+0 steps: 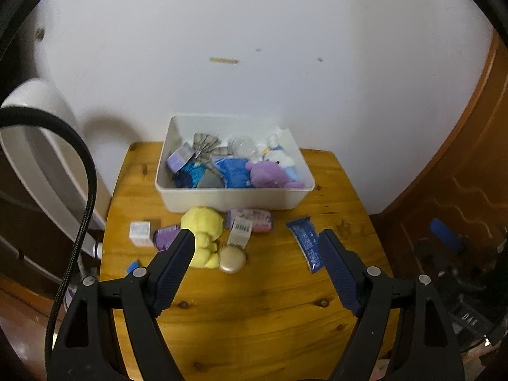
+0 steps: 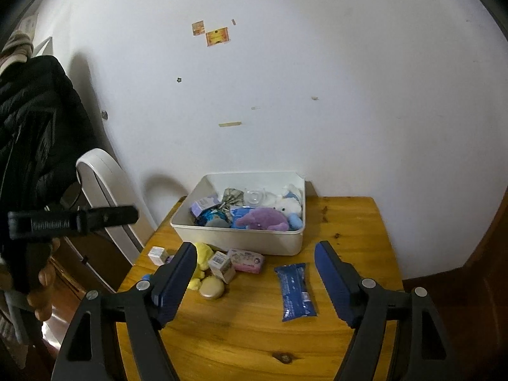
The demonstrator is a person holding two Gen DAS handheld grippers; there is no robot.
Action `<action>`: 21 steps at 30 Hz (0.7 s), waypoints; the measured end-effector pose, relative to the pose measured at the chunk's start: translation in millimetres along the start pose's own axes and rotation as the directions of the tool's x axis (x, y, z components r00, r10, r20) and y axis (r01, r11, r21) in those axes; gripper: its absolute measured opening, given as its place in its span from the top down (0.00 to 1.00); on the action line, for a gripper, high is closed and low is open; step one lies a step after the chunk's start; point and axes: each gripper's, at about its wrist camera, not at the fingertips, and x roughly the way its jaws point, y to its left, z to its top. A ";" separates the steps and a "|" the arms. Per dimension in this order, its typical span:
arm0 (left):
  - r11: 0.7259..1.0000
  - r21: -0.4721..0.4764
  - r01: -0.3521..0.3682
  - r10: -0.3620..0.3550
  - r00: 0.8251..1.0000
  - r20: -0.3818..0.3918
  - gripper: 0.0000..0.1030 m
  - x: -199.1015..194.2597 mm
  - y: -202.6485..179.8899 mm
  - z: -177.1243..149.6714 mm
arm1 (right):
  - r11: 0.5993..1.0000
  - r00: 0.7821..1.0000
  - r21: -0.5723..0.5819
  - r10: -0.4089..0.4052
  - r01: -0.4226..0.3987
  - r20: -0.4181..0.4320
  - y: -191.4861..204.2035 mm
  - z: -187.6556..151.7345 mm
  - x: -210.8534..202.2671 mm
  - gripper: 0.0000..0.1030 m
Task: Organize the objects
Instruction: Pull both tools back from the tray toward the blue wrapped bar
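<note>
White plastic makes up the rectangular open-topped bin (image 1: 235, 198) at the frame's centre, at the back of your honey-coloured knotty pine table (image 1: 254, 317) against the wall. It holds a purple plush toy (image 1: 270, 174), a white plush toy (image 1: 277, 155), blue crinkled packets (image 1: 233, 173), a clear plastic dome (image 1: 243, 146) and a small lavender box (image 1: 179, 158).

In front of it, lower centre, lie a yellow plush toy (image 1: 203, 231), a round gold compact (image 1: 232, 260), a pink wipes pack (image 1: 254, 219), a small white carton with a barcode label (image 1: 240, 231), a white cube box (image 1: 139, 231) and a purple wrapped packet (image 1: 165, 238). A long blue foil packet (image 2: 295, 292) lies apart to their right; its white print is too small to read.

Your left gripper (image 1: 257, 238) stands spread wide with nothing between its ribbed blue pads. Your right gripper (image 2: 254, 250) is likewise apart and empty above the table. At the right view's left edge, your hand (image 2: 44, 289) grips the other tool, whose black bar bears mirrored lettering you cannot read clearly.
</note>
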 end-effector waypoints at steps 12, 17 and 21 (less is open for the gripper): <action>0.992 -0.041 -0.122 0.120 0.991 -0.056 0.20 41.7 34.3 -42.3 | 0.998 0.994 0.053 -0.034 0.039 -0.102 -33.3 -26.9 41.1 0.25; 0.990 -0.045 -0.137 0.131 0.985 -0.114 0.20 74.3 42.3 -56.1 | 0.997 0.985 0.068 -0.032 0.044 -0.172 -43.8 -40.8 69.8 0.25; 0.988 -0.048 -0.146 0.137 0.978 -0.159 0.20 102.8 46.9 -61.0 | 0.996 0.974 0.072 -0.036 0.053 -0.222 -50.7 -51.2 91.8 0.25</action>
